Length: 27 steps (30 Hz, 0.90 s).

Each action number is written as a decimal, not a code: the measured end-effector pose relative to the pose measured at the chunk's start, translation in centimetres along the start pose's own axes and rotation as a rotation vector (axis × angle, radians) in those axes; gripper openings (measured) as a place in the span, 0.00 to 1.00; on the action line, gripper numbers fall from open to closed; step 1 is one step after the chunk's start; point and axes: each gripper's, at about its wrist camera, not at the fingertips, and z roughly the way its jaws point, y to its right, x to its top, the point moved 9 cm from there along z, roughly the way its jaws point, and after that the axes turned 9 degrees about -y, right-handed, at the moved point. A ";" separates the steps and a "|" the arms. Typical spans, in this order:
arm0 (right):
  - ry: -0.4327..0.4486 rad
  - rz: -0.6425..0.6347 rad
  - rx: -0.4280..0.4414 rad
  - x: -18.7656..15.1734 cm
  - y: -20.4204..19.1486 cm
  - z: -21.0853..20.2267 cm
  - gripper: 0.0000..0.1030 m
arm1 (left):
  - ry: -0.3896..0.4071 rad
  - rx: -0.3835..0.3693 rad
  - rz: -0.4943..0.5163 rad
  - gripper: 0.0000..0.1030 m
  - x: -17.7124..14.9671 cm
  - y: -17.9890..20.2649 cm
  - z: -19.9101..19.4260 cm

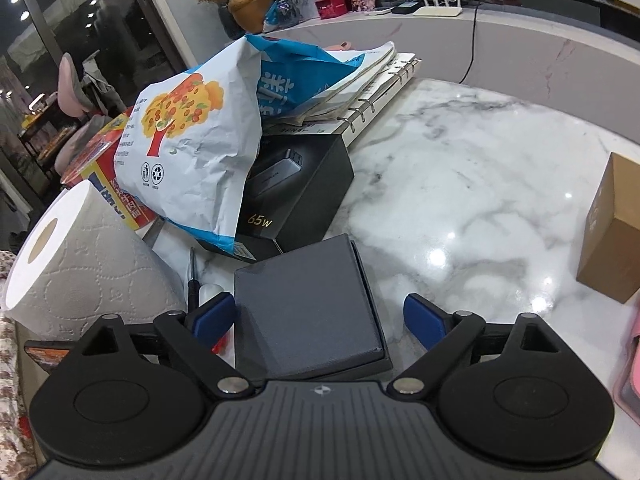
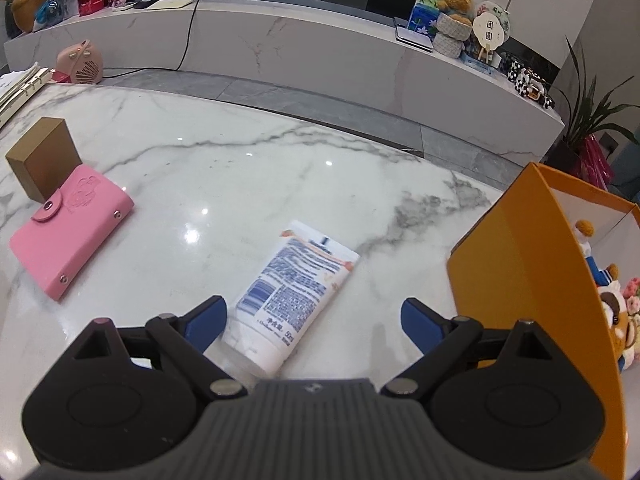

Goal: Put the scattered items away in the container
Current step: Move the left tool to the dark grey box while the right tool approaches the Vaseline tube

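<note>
A flat dark grey box (image 1: 308, 304) lies on the marble table (image 1: 460, 184) between the blue pads of my left gripper (image 1: 320, 320). The pads stand wide open and clear of the box's sides. In the right wrist view a white tube with blue print (image 2: 292, 292) lies on the marble between the fingers of my right gripper (image 2: 312, 320), which is open and not touching it. To the right stands the orange container (image 2: 528, 264), with small plush toys (image 2: 612, 304) inside. A pink snap wallet (image 2: 68, 236) and a brown cardboard box (image 2: 42, 156) lie at the left.
Left of the grey box are a paper towel roll (image 1: 80, 264), a thin black pen (image 1: 192, 280), a black box marked 65W (image 1: 296, 184) and a crumpled white and blue bag (image 1: 200, 140) on ring binders (image 1: 376, 92). A brown box (image 1: 612, 232) stands at the right edge.
</note>
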 end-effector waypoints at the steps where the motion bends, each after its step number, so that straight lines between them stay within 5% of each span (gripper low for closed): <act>1: -0.002 0.010 0.000 0.1 0.0 0.2 0.92 | -0.002 0.010 -0.007 1.00 0.1 0.1 0.0; 13: -0.064 0.063 0.000 -0.2 -0.4 2.4 0.89 | -0.051 -0.011 -0.036 1.00 0.7 0.7 0.6; 20: -0.076 0.046 0.018 -0.6 -0.2 2.4 0.78 | -0.001 -0.166 0.119 1.00 -0.5 3.9 -2.1; 27: -0.078 0.050 0.020 -1.1 0.4 2.4 0.78 | -0.008 -0.162 0.148 1.00 -0.9 4.9 -2.4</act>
